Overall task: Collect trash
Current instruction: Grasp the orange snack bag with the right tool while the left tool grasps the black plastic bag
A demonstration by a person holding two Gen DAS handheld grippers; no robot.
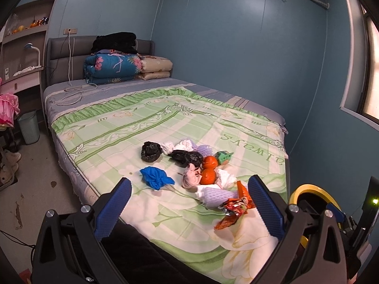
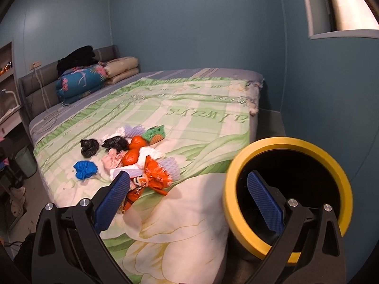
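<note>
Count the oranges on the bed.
2: far orange beside the green box; near orange against it, beside the pink wad. More may be hidden.

Dim bluish room on my feeds, warm glow from the window, soft sheen on walls, heavy fisheye bending at edges, yellow-rimmed bin slightly blurred.

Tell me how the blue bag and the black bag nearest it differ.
The blue bag is bright blue and lies apart from the pile; the black bag is glossy black, sits farther up the bed and touches white tissue. The blue bag looks knotted; the black bag looks merely scrunched. Both are crumpled plastic on the green quilt.
</note>
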